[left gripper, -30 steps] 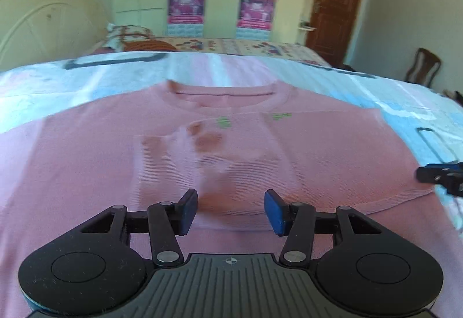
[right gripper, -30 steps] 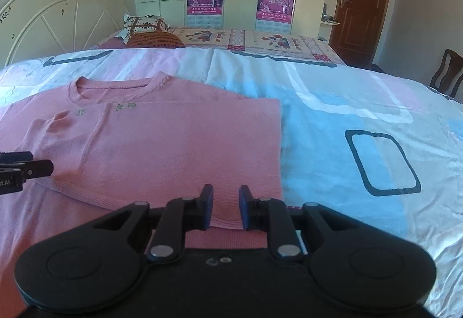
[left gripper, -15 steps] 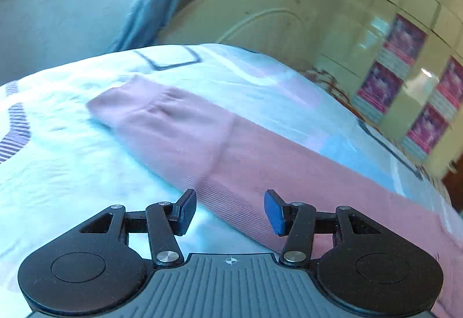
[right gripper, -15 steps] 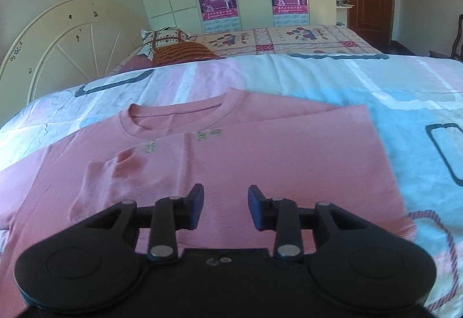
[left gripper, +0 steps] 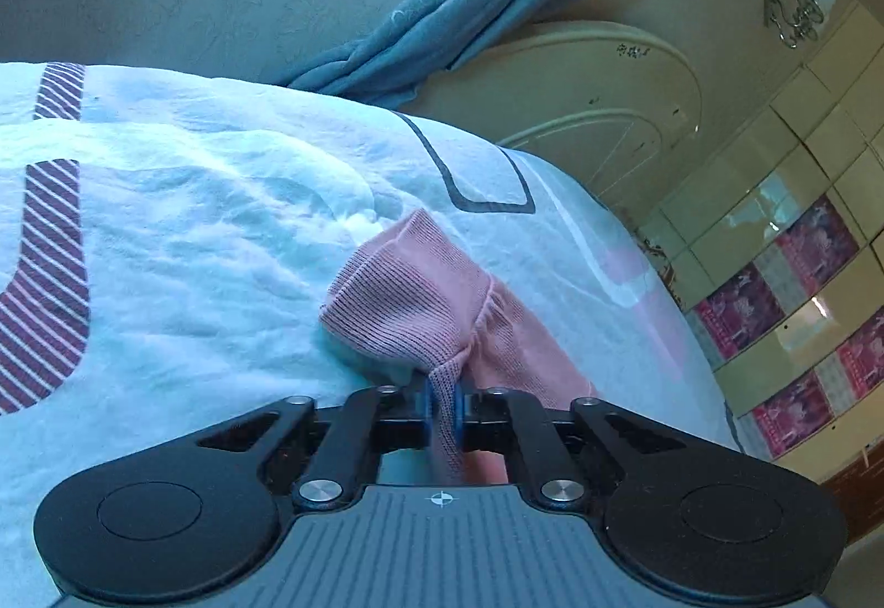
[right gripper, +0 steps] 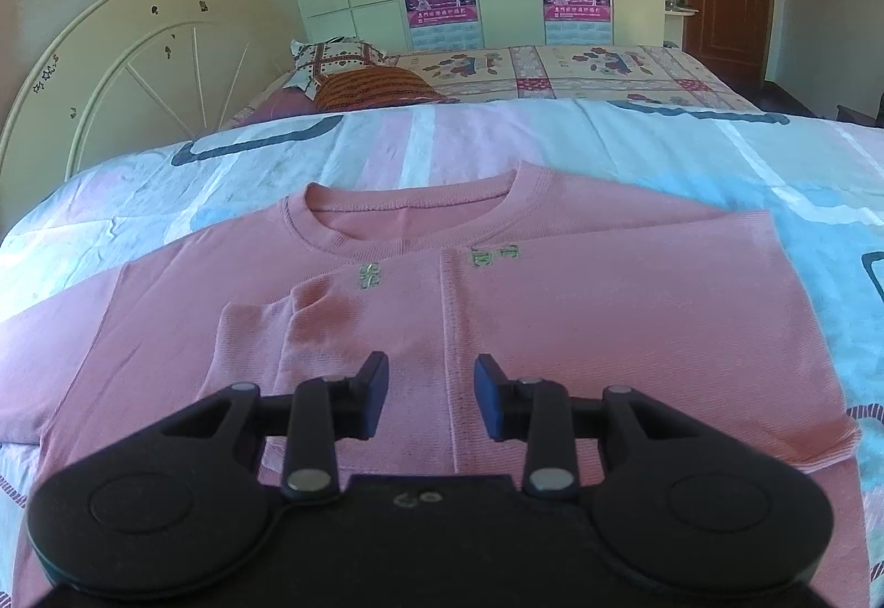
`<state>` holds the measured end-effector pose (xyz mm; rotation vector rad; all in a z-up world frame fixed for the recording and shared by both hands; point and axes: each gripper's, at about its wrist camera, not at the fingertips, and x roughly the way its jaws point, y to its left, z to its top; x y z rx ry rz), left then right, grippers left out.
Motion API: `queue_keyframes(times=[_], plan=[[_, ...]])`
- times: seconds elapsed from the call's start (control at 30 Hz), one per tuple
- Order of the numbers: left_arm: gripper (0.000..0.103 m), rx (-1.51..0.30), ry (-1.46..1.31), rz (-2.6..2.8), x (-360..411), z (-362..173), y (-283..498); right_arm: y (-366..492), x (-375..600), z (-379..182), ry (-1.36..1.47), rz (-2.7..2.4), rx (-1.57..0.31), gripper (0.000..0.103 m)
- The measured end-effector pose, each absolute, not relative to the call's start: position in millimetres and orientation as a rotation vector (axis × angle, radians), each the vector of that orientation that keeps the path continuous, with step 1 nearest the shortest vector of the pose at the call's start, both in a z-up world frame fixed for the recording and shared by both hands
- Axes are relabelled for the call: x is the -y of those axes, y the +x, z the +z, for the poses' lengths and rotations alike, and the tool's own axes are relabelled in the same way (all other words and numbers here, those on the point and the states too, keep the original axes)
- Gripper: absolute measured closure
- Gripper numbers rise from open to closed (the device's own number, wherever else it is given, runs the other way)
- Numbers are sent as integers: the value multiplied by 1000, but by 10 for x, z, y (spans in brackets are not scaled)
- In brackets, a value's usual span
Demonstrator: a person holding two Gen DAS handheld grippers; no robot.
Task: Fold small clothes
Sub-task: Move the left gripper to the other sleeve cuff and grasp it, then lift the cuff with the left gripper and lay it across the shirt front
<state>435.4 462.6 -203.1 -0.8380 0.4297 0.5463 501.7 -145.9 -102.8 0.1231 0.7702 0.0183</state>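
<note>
Clamping the ribbed sleeve cuff (left gripper: 406,301) of the pink sweater (right gripper: 552,331), the left claw (left gripper: 441,406) is now fully closed on the fabric; half a second ago its pads stood apart above the sleeve. The cuff bunches just ahead of the pads on the bed sheet (left gripper: 193,249). The right claw (right gripper: 431,398) is partly open with nothing gripped, wider than a second ago, hovering over the sweater's body, collar straight ahead.

Left hand-held gripper (left gripper: 441,406) pinching pink sleeve cuff (left gripper: 403,301), pale bedsheet (left gripper: 182,243) beneath
</note>
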Motion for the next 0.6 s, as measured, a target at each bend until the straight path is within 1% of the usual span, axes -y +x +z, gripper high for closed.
queue_keyframes(times=[0.13, 0.23, 0.4, 0.6], plan=[[96, -381, -637, 404, -4132, -1668, 4583, 4988, 1568, -963, 129, -7, -752, 70], [96, -401, -460, 216, -3389, -1400, 4859, 4948, 1694, -926, 149, -30, -737, 70], [96, -447, -313, -17, -2107, -1260, 5233, 4858, 1907, -880, 189, -63, -713, 70], [96, -497, -208, -172, -923, -1163, 5418, 4723, 2188, -879, 253, -91, -700, 69]])
